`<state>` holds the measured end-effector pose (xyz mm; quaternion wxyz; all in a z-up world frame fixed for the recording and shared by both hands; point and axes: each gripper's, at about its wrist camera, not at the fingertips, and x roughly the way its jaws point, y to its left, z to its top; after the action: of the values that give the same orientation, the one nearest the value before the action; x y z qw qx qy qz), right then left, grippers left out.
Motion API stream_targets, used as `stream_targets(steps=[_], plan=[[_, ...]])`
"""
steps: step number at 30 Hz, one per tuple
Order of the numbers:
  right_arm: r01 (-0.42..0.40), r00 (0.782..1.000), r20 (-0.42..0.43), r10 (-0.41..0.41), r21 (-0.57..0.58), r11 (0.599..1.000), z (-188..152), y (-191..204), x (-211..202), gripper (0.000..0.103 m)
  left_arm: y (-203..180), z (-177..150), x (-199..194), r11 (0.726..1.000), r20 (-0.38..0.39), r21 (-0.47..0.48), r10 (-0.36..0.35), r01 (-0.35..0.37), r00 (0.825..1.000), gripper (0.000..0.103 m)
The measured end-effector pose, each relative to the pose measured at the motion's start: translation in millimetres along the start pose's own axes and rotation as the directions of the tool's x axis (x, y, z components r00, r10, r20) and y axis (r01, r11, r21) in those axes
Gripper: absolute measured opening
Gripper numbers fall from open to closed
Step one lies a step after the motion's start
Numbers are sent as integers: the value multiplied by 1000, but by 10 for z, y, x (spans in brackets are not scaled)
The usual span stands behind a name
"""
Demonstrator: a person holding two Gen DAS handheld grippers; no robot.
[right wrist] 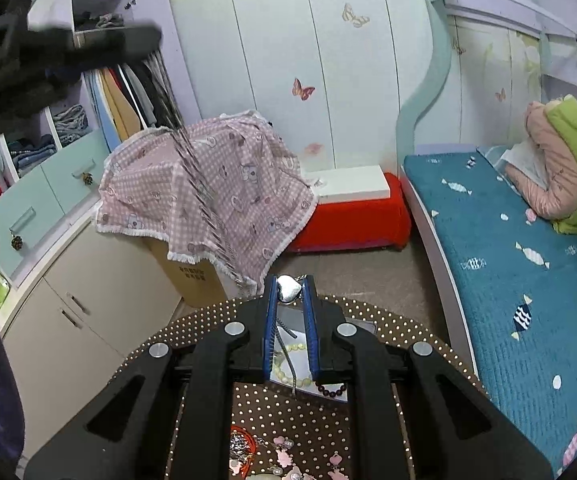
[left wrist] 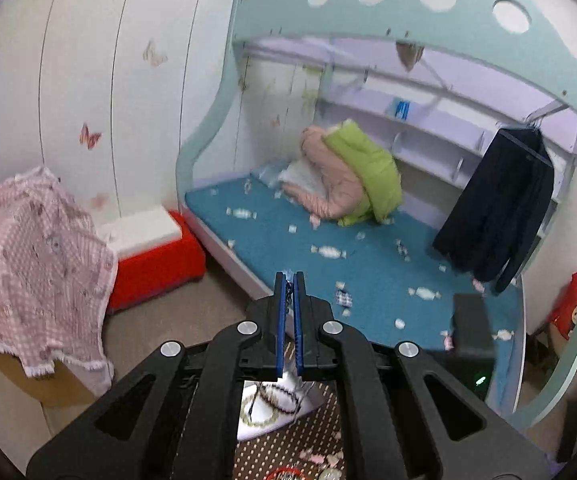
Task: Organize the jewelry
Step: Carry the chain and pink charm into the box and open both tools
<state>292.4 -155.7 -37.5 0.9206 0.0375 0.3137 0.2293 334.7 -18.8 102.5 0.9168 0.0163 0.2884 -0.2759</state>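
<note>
Left wrist view: left gripper (left wrist: 288,280) is raised well above the table (left wrist: 288,452), jaws nearly together, pinching a thin chain (left wrist: 288,294) that shows between the blue pads at the tips. Below and behind the fingers, a white tray (left wrist: 276,408) holds a pale bead bracelet (left wrist: 262,422) and a dark beaded strand (left wrist: 278,394). More pieces sit nearer the gripper body, incl. a red hoop (left wrist: 284,472) and pink charms (left wrist: 320,458). Bed (left wrist: 368,256) lies ahead; not task-relevant.

Right wrist view: right gripper (right wrist: 289,286) is closed onto a silver heart pendant (right wrist: 288,288) at the fingertips. Chain (right wrist: 204,200) runs up-left from the pendant, blurred, toward the left gripper (right wrist: 48,52), seen at upper left. Appears to be one necklace stretched between both grippers, clear of the table. Under the fingers: tray (right wrist: 296,320) w/ pale bracelet (right wrist: 288,360), plus a dark bead bracelet (right wrist: 330,391) at its near edge. Loose charms (right wrist: 284,456) and red cord (right wrist: 248,440) lie closer in.

Progress, judged: partial. A few pieces are in the tray; necklace in hand and not yet set down; several small items unsorted on the table.
</note>
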Motion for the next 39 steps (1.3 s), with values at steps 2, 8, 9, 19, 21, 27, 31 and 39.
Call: stream_targets(steps=[2,8,9,19,21,27,31,39], plan=[[0,1000,-8,0,6,1000,-13,-23,37,11,61,-152,159,1000,-39,-9,6,-6,999,3],[13,1000,-26,-12,7,1000,-24,-40,147,12,227,-584,619,999,-148,-33,31,-36,988,3],[19,999,-29,-19,5,1000,-18,-51,172,12,252,-634,682,999,-161,-36,33,-40,986,3],[30,999,26,-29,-25,999,214,25,23,12,403,-1183,1259,996,-289,-78,7,-31,957,4],[34,999,27,-33,-35,999,221,34,24,12,405,-1256,1347,996,-306,-82,2,-29,952,4],[39,998,-48,-40,-27,999,35,-46,280,12,405,-1427,1533,996,-346,-76,10,-39,938,4],[40,992,-122,-41,-7,999,-182,-109,526,12,417,-1540,1641,995,-371,-84,13,-47,928,4],[66,964,-258,-61,12,998,-551,-227,980,12,406,-1721,1754,993,-397,-90,28,-70,917,25]])
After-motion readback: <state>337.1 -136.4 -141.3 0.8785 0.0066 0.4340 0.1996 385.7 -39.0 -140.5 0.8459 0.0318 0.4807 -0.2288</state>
